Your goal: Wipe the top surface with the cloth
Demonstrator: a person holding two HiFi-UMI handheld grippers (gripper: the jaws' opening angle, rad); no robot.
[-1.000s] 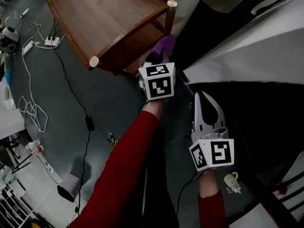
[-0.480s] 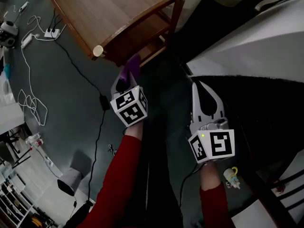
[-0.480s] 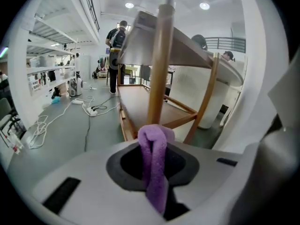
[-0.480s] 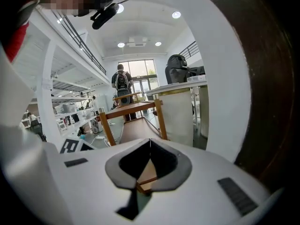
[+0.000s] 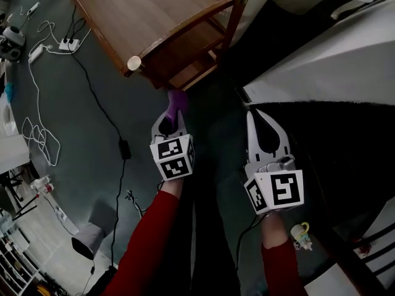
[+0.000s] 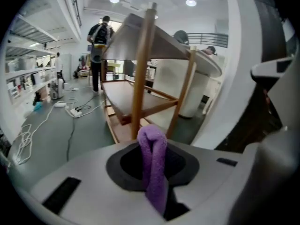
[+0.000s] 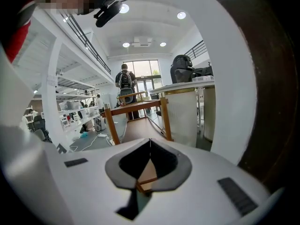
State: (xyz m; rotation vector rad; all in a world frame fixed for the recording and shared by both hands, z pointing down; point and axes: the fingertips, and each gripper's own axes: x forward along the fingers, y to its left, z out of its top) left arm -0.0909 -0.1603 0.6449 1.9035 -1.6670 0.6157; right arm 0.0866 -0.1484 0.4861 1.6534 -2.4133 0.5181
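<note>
The wooden table (image 5: pixel 142 11) stands ahead of me, and its top surface is bare in the head view. Below and short of its near corner, my left gripper (image 5: pixel 172 112) is shut on a purple cloth (image 5: pixel 178 98). In the left gripper view the cloth (image 6: pixel 151 170) stands up folded between the jaws, with a table leg (image 6: pixel 140 69) and the lower shelf (image 6: pixel 124 95) just beyond. My right gripper (image 5: pixel 255 112) is shut and empty beside the left one. Its tips (image 7: pixel 150 140) meet, pointing toward the table (image 7: pixel 140 108).
Cables and a power strip (image 5: pixel 65 42) lie on the grey floor to the left. A large white surface (image 5: pixel 321 60) runs along the right, with dark space under it. A person with a backpack (image 6: pixel 99 36) stands far off. A small object (image 5: pixel 300 234) lies by my right wrist.
My left gripper has drawn back from the table's lower shelf toward me, still holding the purple cloth. The right gripper has barely moved.
</note>
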